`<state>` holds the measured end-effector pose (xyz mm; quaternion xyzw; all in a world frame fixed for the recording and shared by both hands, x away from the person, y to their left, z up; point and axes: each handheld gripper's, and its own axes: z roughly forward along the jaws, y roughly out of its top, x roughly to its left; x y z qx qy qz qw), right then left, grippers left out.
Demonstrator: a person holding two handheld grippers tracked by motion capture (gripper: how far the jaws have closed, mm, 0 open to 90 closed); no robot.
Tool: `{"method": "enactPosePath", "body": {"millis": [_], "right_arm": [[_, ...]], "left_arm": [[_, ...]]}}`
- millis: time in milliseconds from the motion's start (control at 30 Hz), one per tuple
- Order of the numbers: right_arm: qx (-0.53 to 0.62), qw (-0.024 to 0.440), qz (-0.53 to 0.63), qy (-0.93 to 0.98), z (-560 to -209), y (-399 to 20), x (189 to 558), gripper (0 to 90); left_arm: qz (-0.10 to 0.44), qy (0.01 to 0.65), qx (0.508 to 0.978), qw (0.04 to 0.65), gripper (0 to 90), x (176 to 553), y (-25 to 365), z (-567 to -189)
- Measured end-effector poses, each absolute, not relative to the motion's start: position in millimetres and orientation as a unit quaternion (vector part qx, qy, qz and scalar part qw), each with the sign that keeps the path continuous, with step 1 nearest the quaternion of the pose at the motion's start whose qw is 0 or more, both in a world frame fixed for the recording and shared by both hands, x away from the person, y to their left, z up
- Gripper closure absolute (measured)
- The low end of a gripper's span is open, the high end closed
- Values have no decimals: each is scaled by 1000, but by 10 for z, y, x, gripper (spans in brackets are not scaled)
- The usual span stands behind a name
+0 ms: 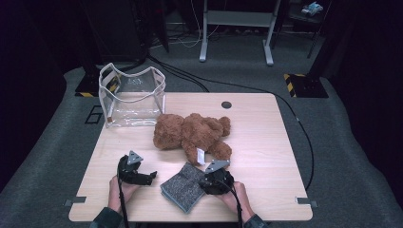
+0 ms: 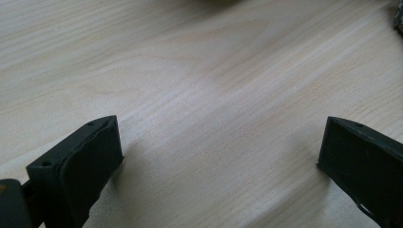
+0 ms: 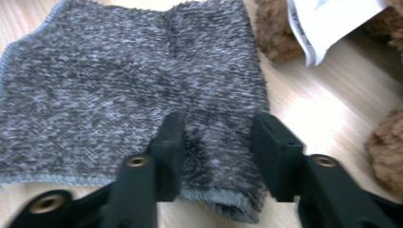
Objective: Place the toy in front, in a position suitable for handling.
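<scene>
**What the surfaces look like**

Under your hands the table (image 1: 266,142) is pale wood grain, smooth with a soft sheen. On it, just in front of the teddy bear (image 1: 192,134), your folded cloth (image 3: 128,85) is nubby, mottled grey terry with a stitched hem, matt all over. The bear is shaggy brown plush; its tag (image 3: 328,23) looks like smooth white fabric. Behind the bear, the bag (image 1: 133,95) is clear, glossy plastic with white trim. Your grippers' jaws are matt black plastic.
</scene>
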<state>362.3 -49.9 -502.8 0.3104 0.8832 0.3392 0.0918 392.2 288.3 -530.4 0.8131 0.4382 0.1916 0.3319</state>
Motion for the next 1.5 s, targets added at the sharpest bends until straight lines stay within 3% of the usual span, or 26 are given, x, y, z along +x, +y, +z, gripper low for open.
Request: {"method": "enactPosePath", "body": {"millis": [200,467,500,633,733,1033,1267,1500], "right_arm": [[308,99,348,880,-5072,-554,3592,839],[302,114,350,879,-5042,-731,3575,864],[303,110,349,880,-5040,-766,3572,843],[328,101,355,869,-4980,-879,3574,478],[330,99,364,865,-4899,-813,3551,282],[294,68,338,891,-5016,-341,3567,190],[288,77,318,900,-5114,-300,3577,257],[277,65,334,899,-5100,-355,3539,641]], "left_arm": [[194,440,810,335,1,3922,2879,-5310],[193,442,809,337,1,3921,2875,-5311],[193,438,813,332,1,3922,2883,-5305],[194,443,808,338,1,3921,2872,-5312],[193,439,812,333,1,3922,2882,-5306],[191,436,815,330,2,3923,2889,-5300],[191,437,815,330,3,3923,2889,-5301],[189,436,816,328,3,3924,2894,-5297]]}}
